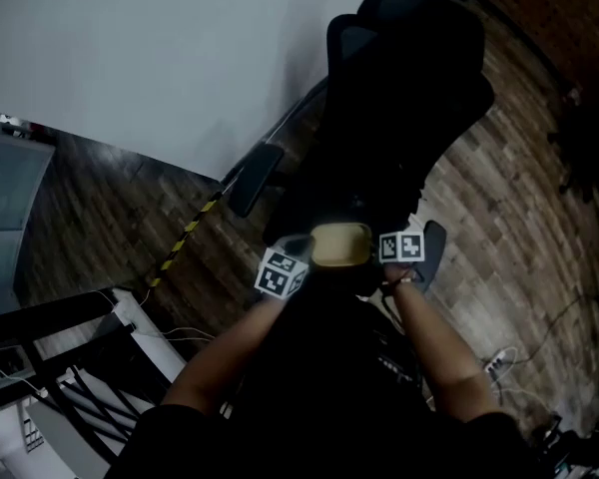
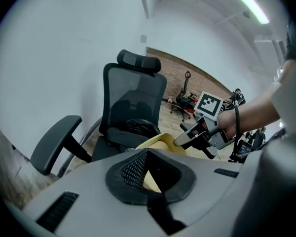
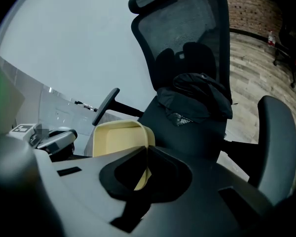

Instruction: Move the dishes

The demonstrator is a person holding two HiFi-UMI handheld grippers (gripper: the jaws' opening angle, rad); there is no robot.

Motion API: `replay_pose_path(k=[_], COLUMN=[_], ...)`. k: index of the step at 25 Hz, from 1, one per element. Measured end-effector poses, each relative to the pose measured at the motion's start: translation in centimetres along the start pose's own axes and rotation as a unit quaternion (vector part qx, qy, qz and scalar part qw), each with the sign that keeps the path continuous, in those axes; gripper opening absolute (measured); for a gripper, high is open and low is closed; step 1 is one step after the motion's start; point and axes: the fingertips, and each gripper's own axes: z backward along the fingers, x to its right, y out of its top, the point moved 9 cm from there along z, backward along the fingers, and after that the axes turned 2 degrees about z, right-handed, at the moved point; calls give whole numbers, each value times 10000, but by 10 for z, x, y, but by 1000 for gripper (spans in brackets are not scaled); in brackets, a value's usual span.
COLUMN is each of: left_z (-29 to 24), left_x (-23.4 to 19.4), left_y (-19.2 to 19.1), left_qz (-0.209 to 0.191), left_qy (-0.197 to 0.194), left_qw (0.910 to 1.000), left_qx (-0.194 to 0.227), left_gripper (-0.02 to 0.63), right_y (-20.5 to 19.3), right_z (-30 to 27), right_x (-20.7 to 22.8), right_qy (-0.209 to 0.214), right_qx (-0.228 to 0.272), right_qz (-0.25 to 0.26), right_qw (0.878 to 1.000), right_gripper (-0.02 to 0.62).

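Yellow dish [image 1: 339, 245] held in the air over a black office chair [image 1: 404, 88], between both grippers. In their own views the left gripper [image 2: 148, 171] and the right gripper [image 3: 145, 168] each pinch a rim. The head view is dark and hides the jaws. Dark clothing [image 3: 200, 100] lies on the seat, and striped tape [image 1: 185, 236] marks the wood floor. Most of the dish is covered.
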Motion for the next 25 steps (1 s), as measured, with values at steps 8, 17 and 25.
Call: replay_pose_path(k=[8,17,25], left_z=[34,101,187], left_x=[30,26,16], left_y=[-20,-79,-138], left_qz=[770,1402,1797], left_qy=[593,1396,1826], left_qw=[9939,9752,9568], left_qx=[514,990,1373], left_gripper=[-9,-9,-9], right_y=[13,10,-26], right_z=[23,3,-32], right_x=[-18,-80,-177], right_qy=[202,401,578], right_qx=[-238,-672,-1030], right_qz=[726,1627,2306], right_qw=[9969,9836,9659], right_gripper=[22,22,21])
